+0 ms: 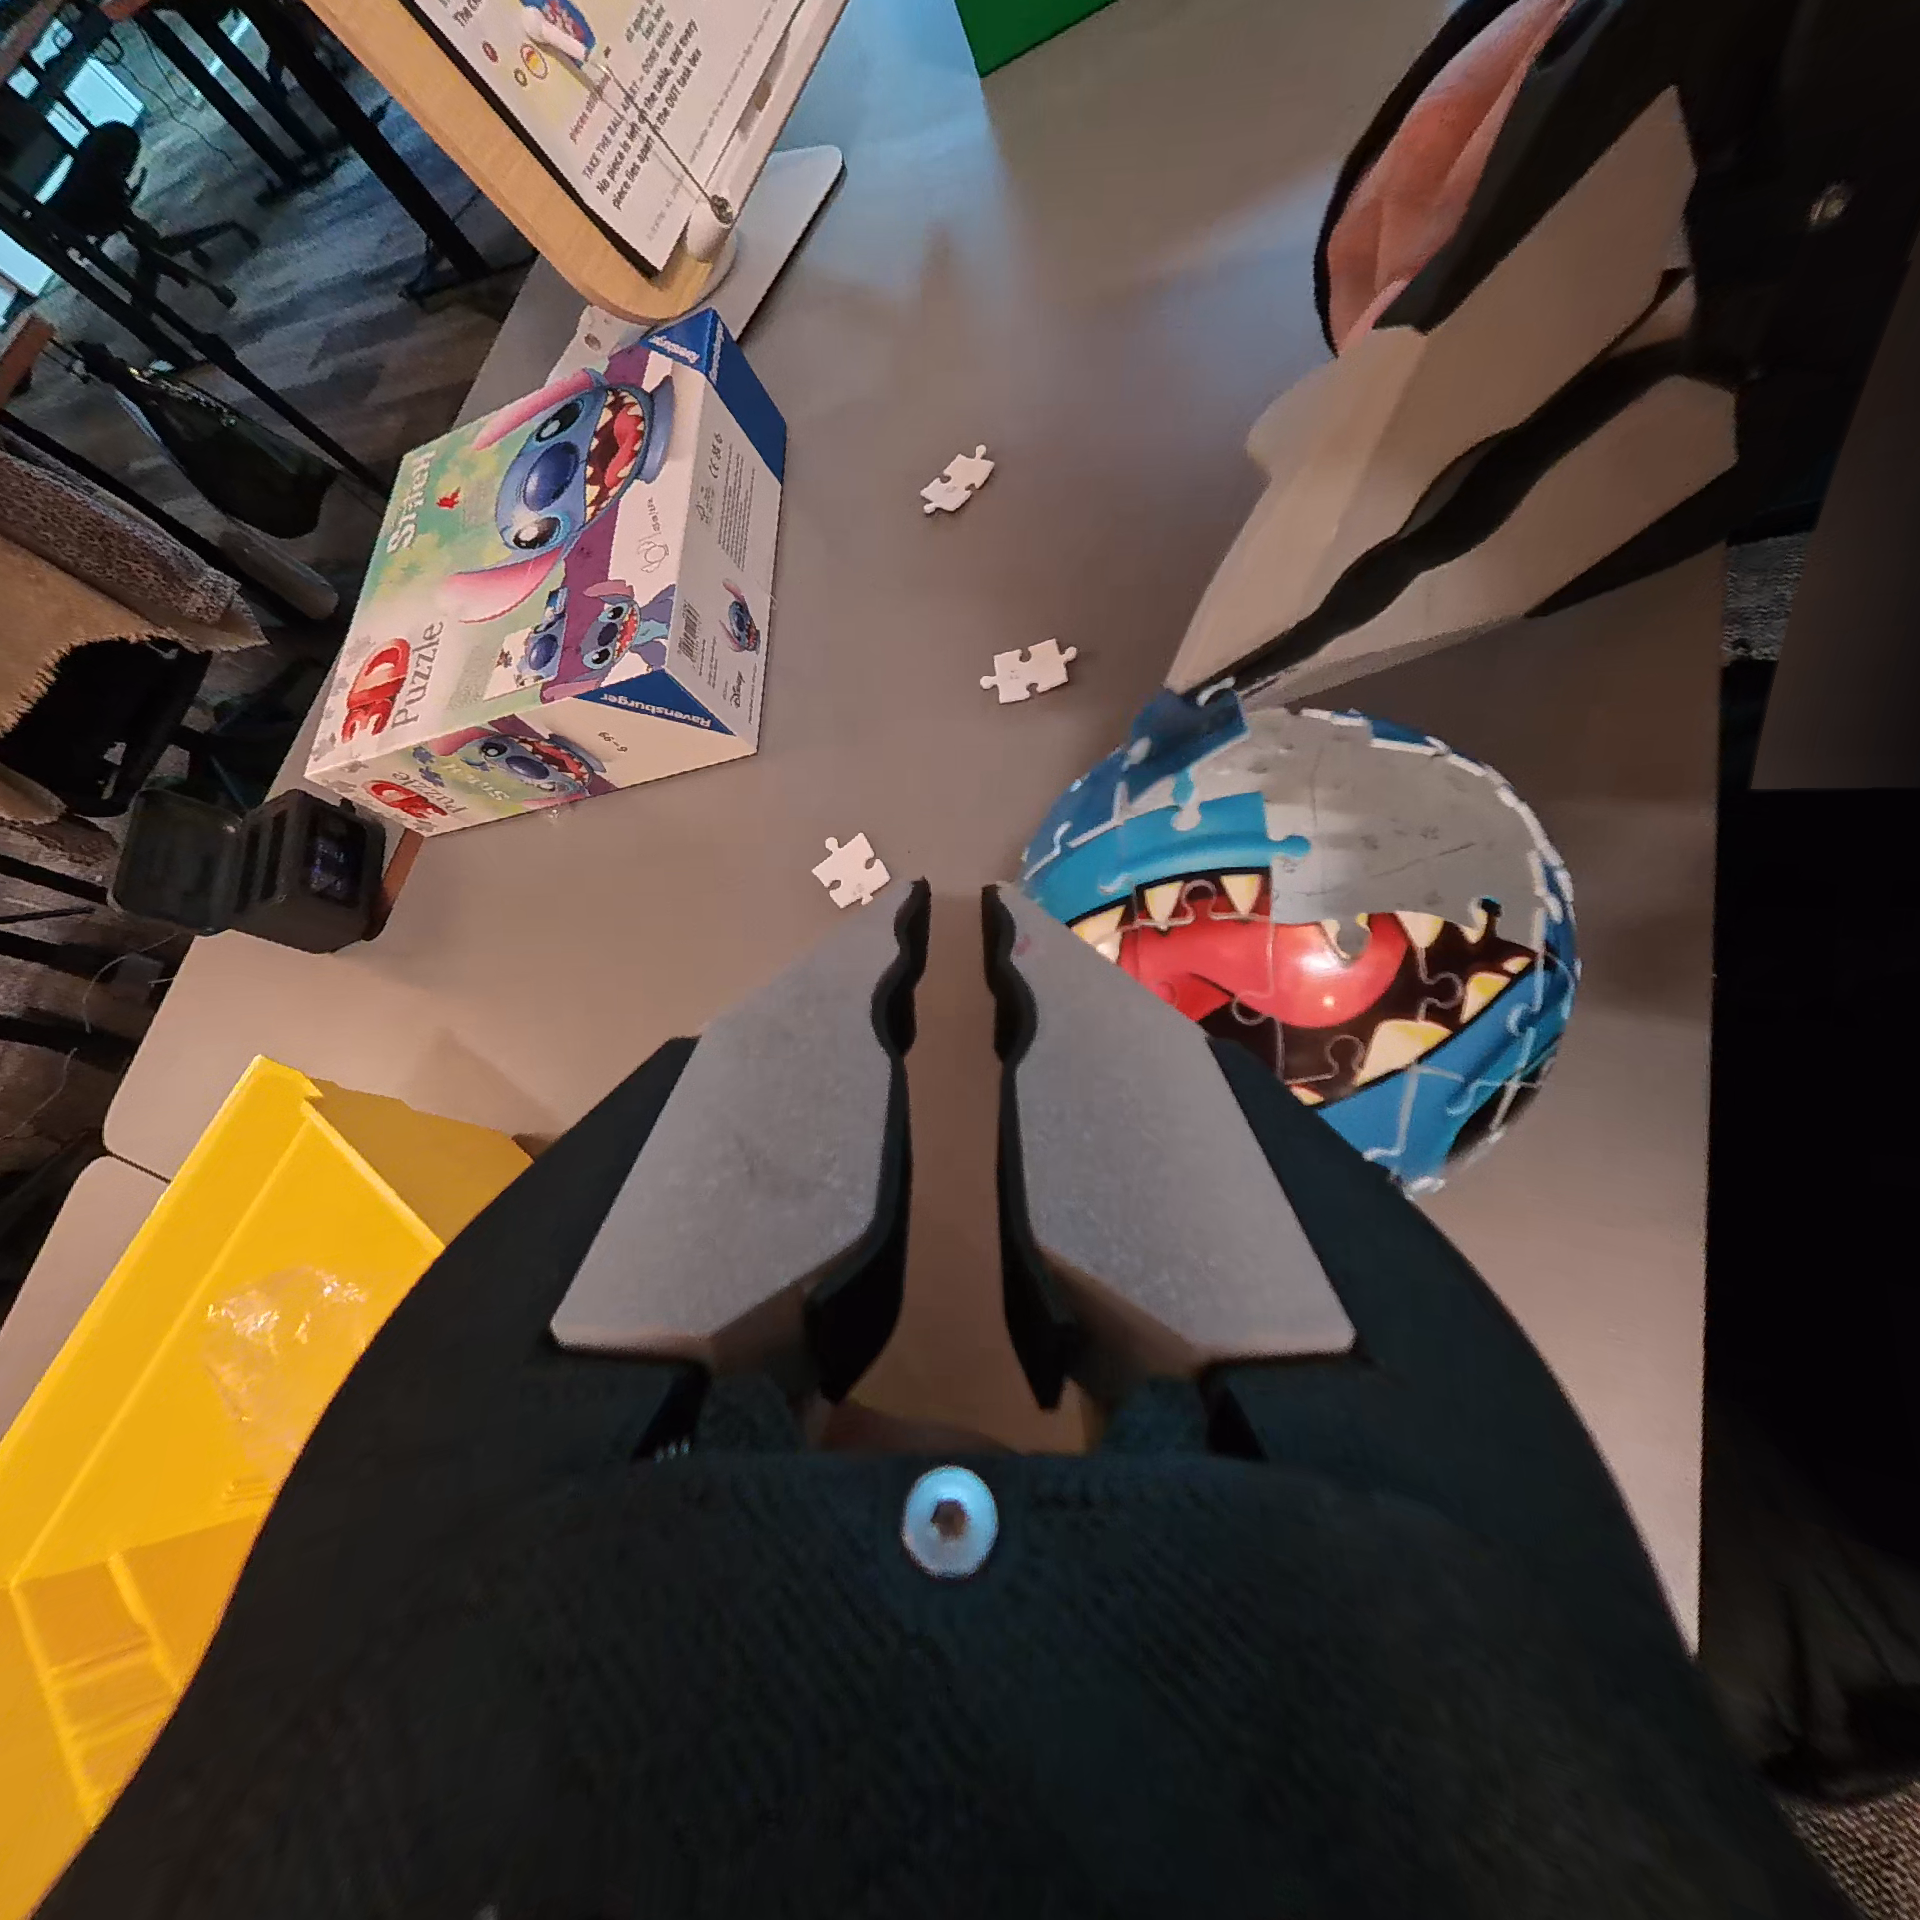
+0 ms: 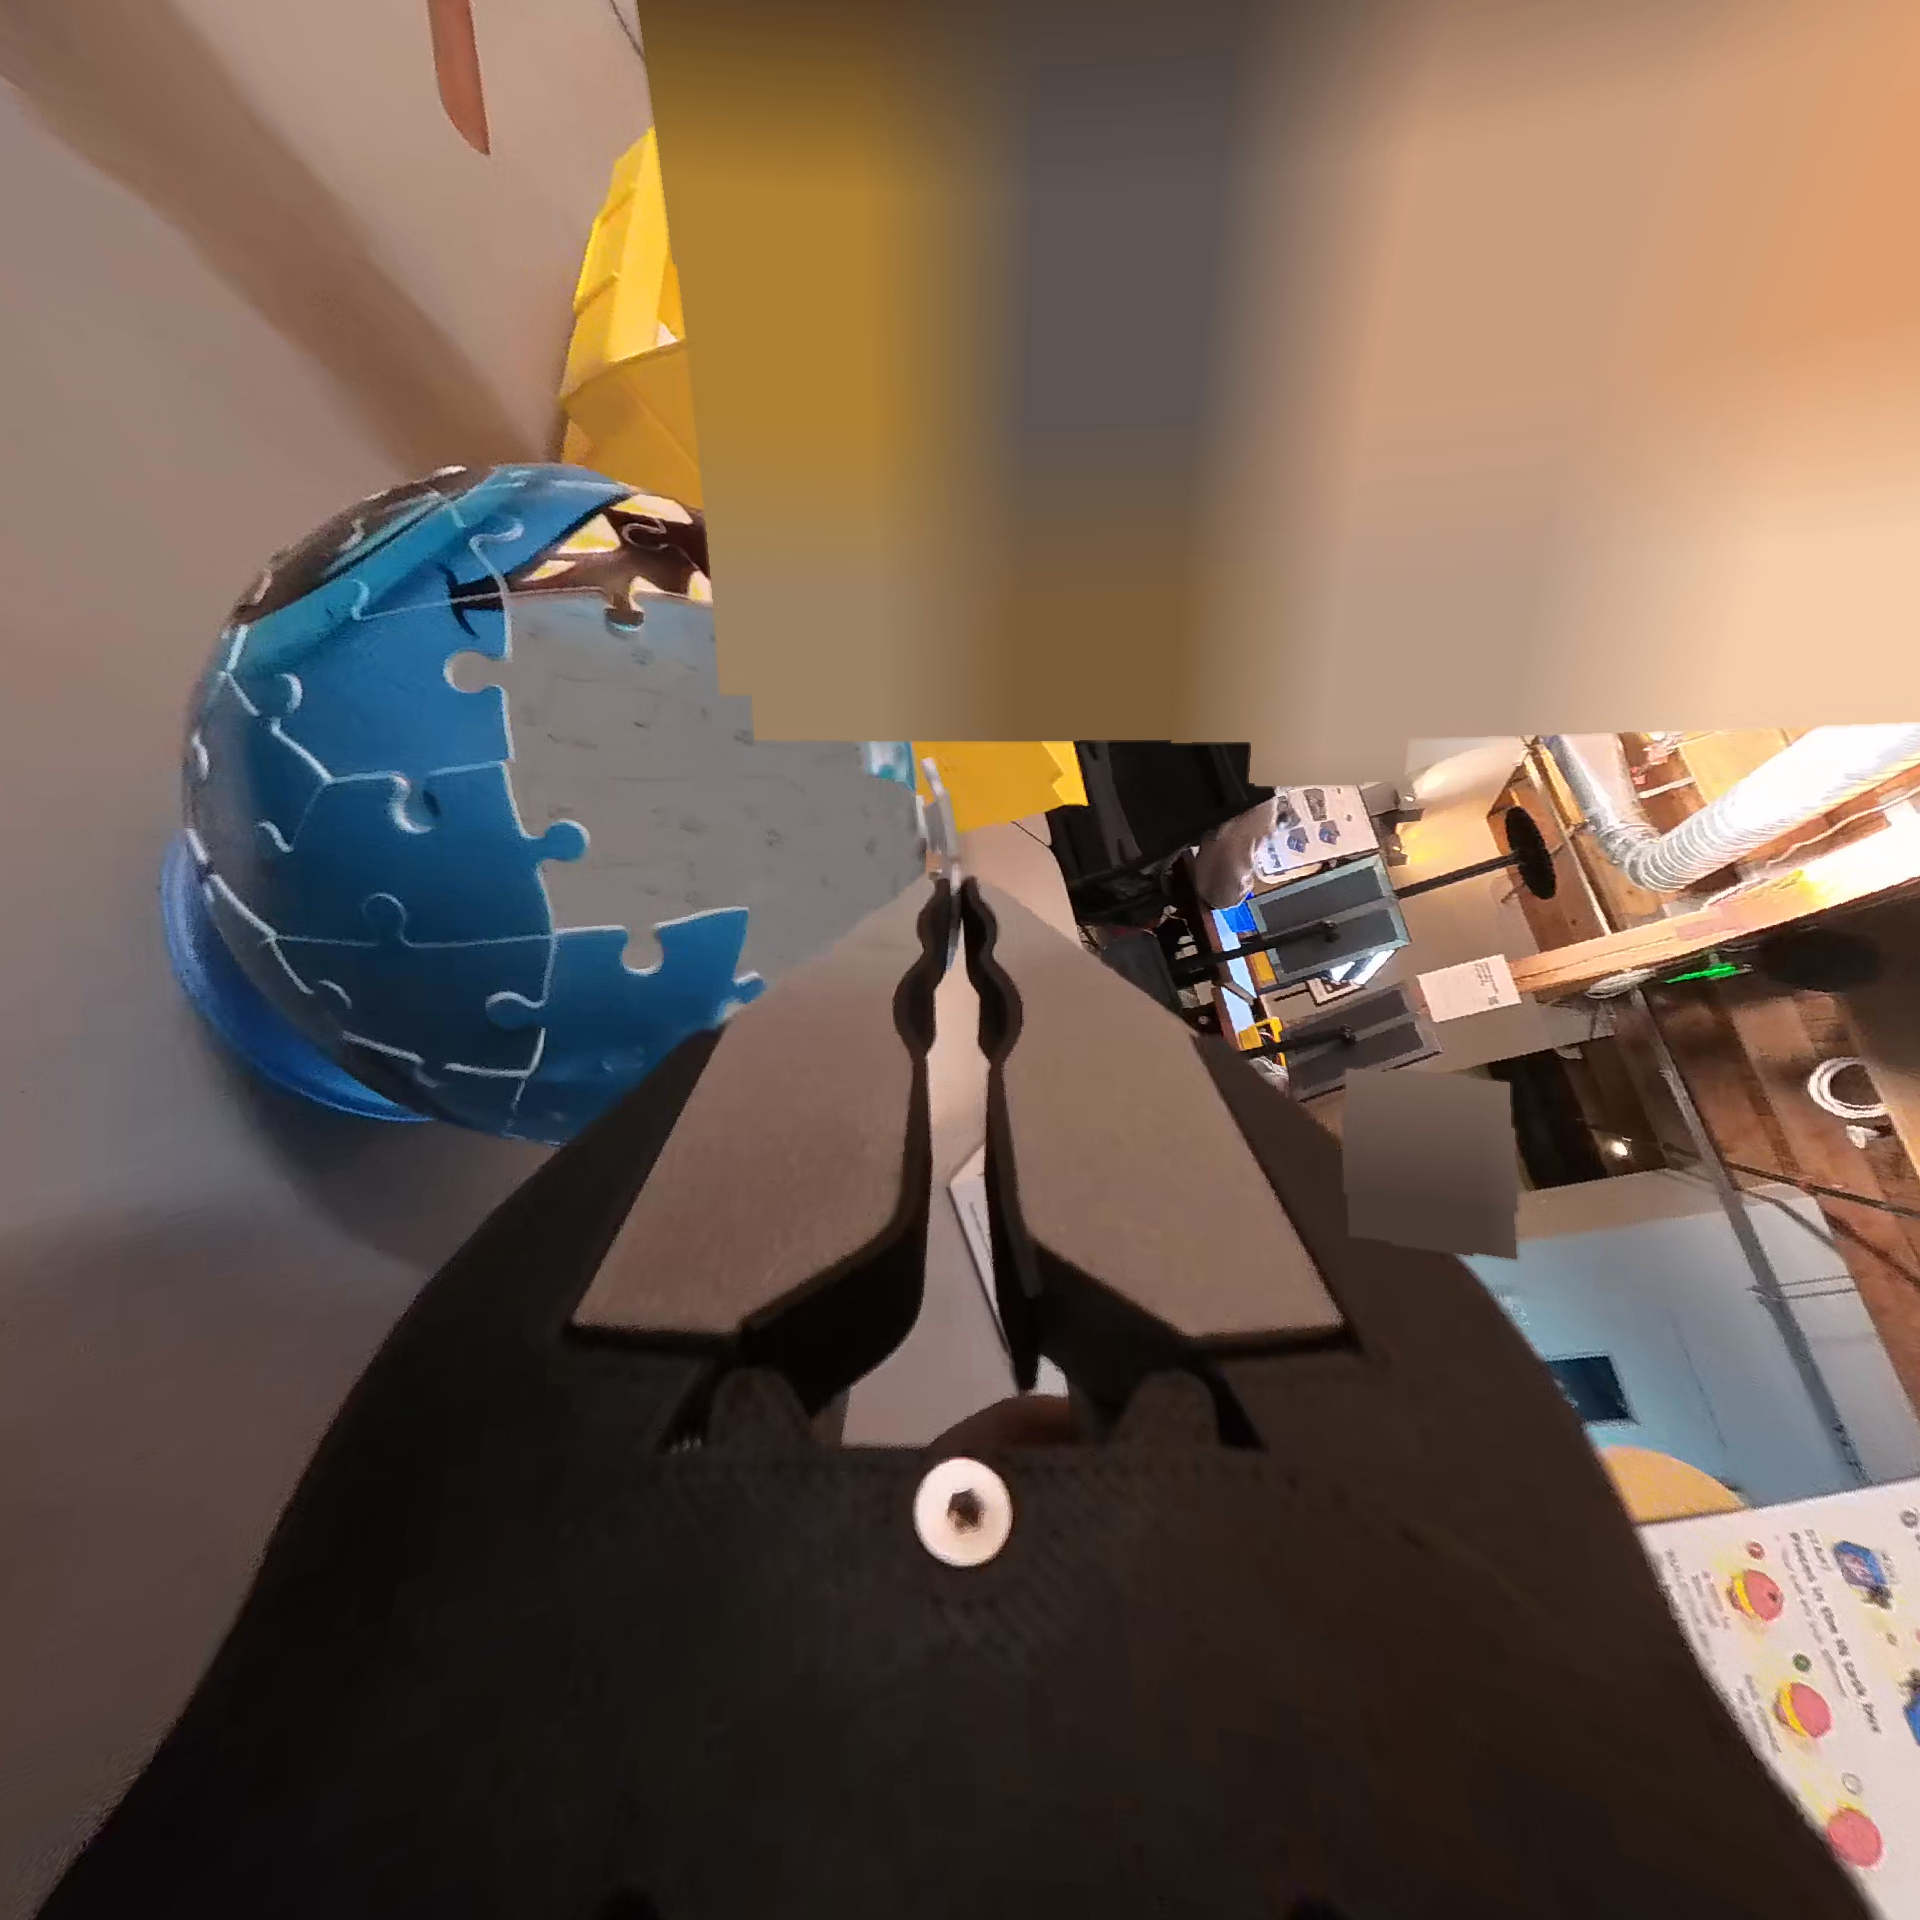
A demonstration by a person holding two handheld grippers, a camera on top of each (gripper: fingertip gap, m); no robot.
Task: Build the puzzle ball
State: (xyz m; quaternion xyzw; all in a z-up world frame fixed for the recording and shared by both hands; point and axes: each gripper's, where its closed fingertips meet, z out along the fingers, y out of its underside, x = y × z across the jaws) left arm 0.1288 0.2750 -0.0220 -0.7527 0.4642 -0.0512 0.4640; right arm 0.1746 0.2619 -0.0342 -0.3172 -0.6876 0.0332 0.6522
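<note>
Left wrist view: the left hand-held gripper hangs slightly spread and empty over the surface; the puzzle ball sits just right of its tips, a loose piece just left; the printed puzzle box lies farther left.

Right wrist view: the right hand-held gripper is pinched on a thin puzzle piece at the ball's edge; the ball lies left of it.

I see a yellow bin at the near corner of the grey bench. A small black box sits past the bin, and a paper stand is far behind it.
</note>
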